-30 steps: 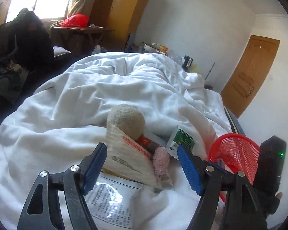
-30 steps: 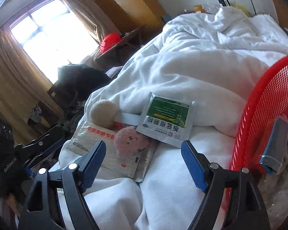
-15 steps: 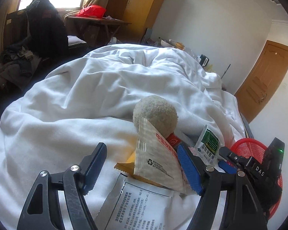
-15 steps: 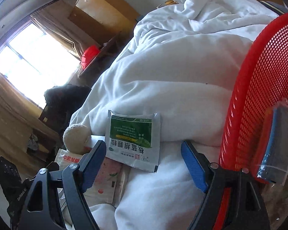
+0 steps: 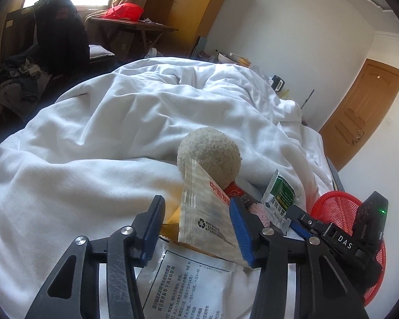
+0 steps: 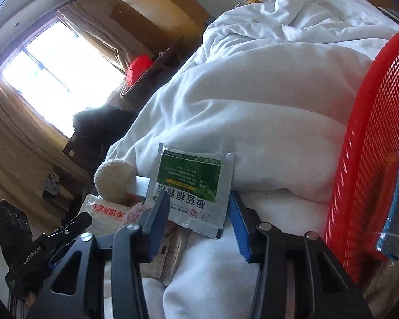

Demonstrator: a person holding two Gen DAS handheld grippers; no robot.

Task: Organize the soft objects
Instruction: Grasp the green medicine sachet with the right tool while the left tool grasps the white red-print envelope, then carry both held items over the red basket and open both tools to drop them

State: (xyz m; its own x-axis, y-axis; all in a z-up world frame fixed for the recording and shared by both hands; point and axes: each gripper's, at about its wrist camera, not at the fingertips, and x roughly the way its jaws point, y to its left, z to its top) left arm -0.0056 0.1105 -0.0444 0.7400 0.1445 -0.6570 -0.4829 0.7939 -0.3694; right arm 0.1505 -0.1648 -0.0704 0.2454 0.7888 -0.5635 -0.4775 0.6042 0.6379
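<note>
Left wrist view: the left gripper (image 5: 196, 228) has just narrowed its jaws around the striped paper pouch (image 5: 203, 220) below the plush ball (image 5: 208, 156), pads seemingly not yet pressing. Right wrist view: the right gripper (image 6: 198, 222) has likewise closed in around the green sachet (image 6: 192, 186), unclamped, beside the red basket (image 6: 372, 143); both pickups look imminent.

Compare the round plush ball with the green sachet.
The plush ball is round, beige and fuzzy; the green sachet is flat, glossy and printed. The ball sits free behind the packets; the sachet lies between the right gripper's fingers, with contact unclear. Both rest on the white duvet.
</note>
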